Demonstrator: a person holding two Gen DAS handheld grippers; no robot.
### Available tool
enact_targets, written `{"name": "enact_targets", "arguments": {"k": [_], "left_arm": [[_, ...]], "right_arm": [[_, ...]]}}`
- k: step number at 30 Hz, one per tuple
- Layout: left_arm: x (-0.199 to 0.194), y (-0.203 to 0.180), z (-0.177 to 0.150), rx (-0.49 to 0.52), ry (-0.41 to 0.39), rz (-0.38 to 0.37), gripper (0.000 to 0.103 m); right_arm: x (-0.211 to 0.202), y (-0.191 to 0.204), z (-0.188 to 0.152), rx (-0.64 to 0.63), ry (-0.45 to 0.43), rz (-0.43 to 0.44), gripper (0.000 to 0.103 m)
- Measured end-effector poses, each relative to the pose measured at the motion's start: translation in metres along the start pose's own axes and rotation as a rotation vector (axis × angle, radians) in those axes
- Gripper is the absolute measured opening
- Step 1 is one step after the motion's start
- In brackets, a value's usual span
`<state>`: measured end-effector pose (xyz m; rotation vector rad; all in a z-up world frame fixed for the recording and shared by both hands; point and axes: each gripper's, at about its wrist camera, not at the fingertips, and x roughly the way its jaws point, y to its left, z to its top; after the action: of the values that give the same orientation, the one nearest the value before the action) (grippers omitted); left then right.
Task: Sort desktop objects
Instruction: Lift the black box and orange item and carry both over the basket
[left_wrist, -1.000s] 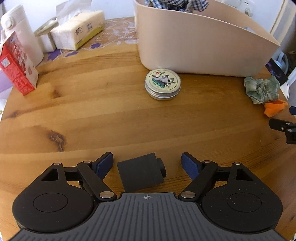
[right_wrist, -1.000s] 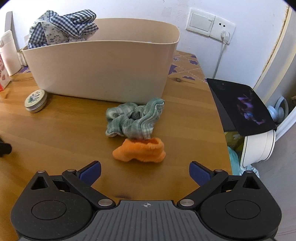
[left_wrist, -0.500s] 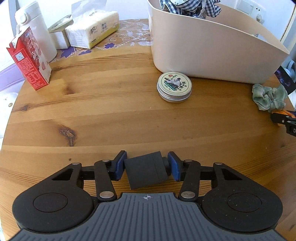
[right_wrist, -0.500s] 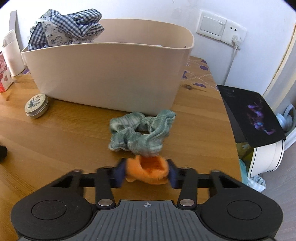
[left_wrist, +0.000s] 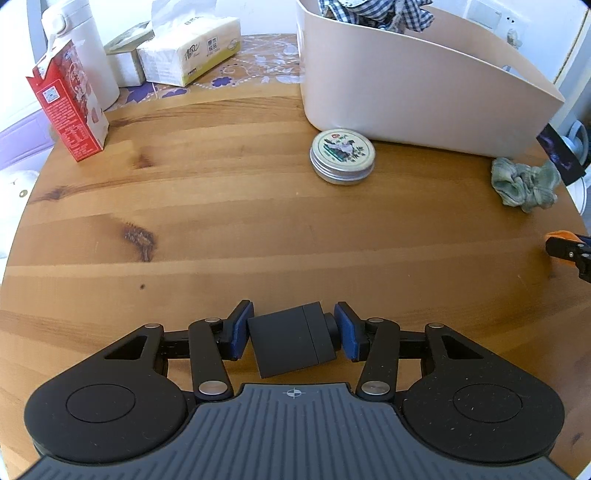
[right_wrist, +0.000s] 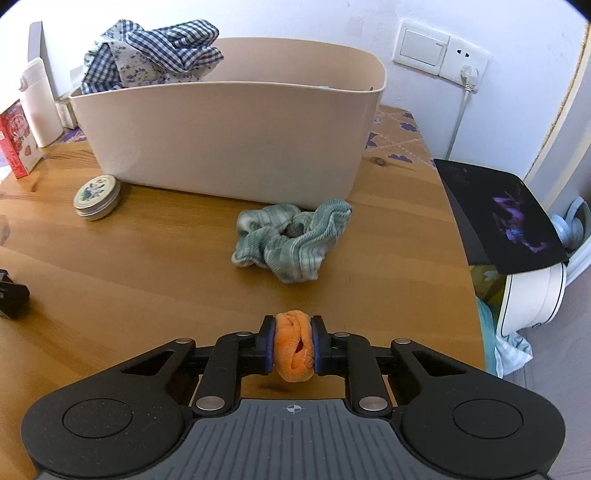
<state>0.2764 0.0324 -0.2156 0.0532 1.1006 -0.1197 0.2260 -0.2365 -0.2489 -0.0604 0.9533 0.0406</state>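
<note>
My left gripper (left_wrist: 293, 330) is shut on a black block with a round knob (left_wrist: 288, 343), just above the wooden table (left_wrist: 221, 221) near its front edge. The jaws of my right gripper (right_wrist: 293, 345) are closing, and their pads squeeze an orange fluffy cloth piece (right_wrist: 293, 326) with a small shadow beneath it. A green scrunchie (right_wrist: 291, 245) lies just beyond it. A round tin (left_wrist: 342, 155) sits against the beige bin (left_wrist: 406, 92), which holds checked fabric (right_wrist: 155, 55).
A red carton (left_wrist: 68, 110), a white bottle (left_wrist: 81, 48) and a tissue pack (left_wrist: 192, 51) stand at the table's far left. A dark pad (right_wrist: 498, 214) lies on a white appliance past the right edge. The right gripper's tip (left_wrist: 569, 251) shows at the left wrist view's right edge.
Both grippers went from wide open to closed: the left onto the black block, the right onto the orange cloth piece, which is now bunched narrow between the pads.
</note>
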Motion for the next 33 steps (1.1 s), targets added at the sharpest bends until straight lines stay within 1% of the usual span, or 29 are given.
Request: {"name": "enact_targets", "arguments": {"k": [8, 14, 17, 22, 29, 33], "left_arm": [[-0.025, -0.009, -0.013, -0.007, -0.037, -0.015, 0.049], [-0.048, -0.013, -0.021, -0.016, -0.067, 0.006, 0.049], [-0.062, -0.013, -0.026, -0.027, -0.087, 0.01, 0.049], [-0.087, -0.016, -0.032, -0.03, -0.123, 0.017, 0.049], [-0.121, -0.021, -0.024, -0.019, -0.191, 0.015, 0.049], [-0.14, -0.02, -0.01, -0.005, -0.248, 0.026, 0.049]], "right_arm": [[-0.03, -0.003, -0.011, 0.033, -0.034, 0.023, 0.018], [-0.068, -0.002, -0.021, 0.042, -0.098, 0.064, 0.018], [-0.083, -0.002, -0.023, 0.057, -0.112, 0.065, 0.018], [-0.111, -0.002, -0.023, 0.054, -0.172, 0.07, 0.018], [-0.149, 0.0, -0.012, 0.027, -0.253, 0.089, 0.018], [-0.167, 0.004, -0.001, -0.036, -0.307, 0.069, 0.018]]}}
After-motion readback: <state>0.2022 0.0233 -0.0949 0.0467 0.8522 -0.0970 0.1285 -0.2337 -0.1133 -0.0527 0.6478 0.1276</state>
